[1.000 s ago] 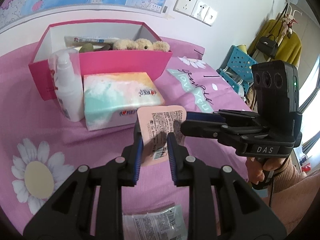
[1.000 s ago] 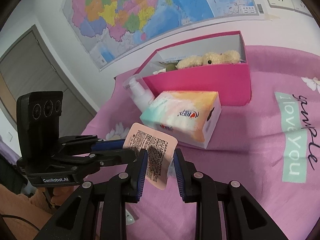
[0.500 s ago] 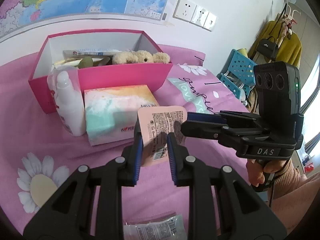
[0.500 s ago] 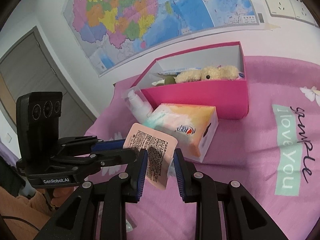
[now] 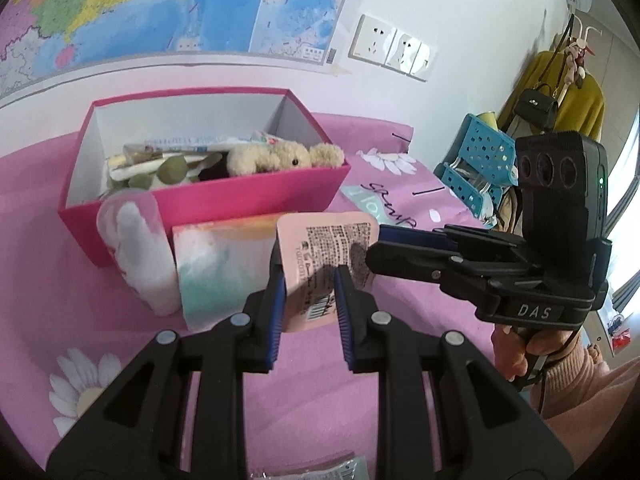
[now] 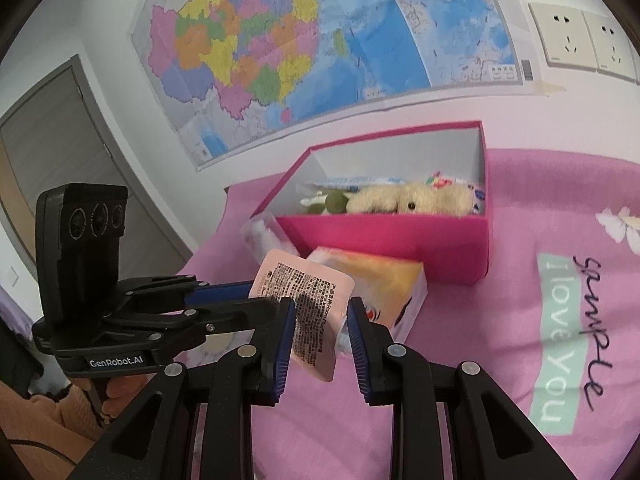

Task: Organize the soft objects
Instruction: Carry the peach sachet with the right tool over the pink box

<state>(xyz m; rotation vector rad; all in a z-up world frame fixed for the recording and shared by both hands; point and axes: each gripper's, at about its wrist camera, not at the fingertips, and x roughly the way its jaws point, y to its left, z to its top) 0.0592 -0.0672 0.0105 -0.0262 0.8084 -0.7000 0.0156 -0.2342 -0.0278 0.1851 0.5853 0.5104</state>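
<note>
Pretty clearly a bedroom in a home. A pink daisy-print bedsheet [image 5: 52, 256] is spread across the lower half of both views, a big wall map [image 6: 320, 40] is taped up top, and wall sockets [image 5: 390, 46] are seen upper right. A yellow coat [image 5: 576, 96] and black handbag [image 5: 535, 105] are hung at far right, with a door [image 6: 48, 152] at left.

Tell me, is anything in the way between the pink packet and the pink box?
Yes. The pink packet, pinched by the left gripper and the right gripper, hangs above the bedspread. The tissue box and a white bottle stand right before the pink box, but its top is open, so the packet could likely pass over them.
</note>
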